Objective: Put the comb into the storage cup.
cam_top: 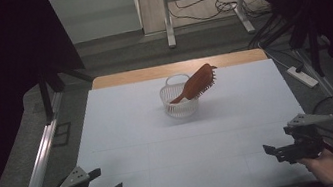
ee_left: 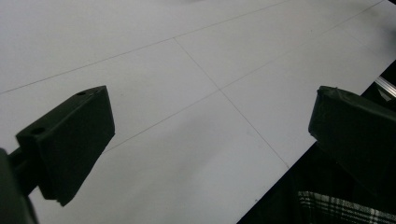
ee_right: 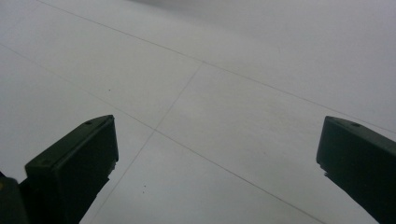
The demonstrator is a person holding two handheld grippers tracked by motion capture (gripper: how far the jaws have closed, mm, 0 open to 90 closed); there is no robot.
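Holding both grippers, left (cam_top: 106,180) and right (cam_top: 278,147), jaws apart, well short of the brush (cam_top: 196,82); nudging it could topple the basket (cam_top: 176,103).

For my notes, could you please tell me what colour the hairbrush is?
Reddish-brown: the hairbrush leans in the white basket, clearest in the high view.

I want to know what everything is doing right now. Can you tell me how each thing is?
Left gripper: open, empty, over the table's near left corner.
Right gripper: open, empty, at the near right edge.
Hairbrush: tilted, handle down in the basket, bristle head sticking out over the rim.
Basket: upright on the table, holding the brush.
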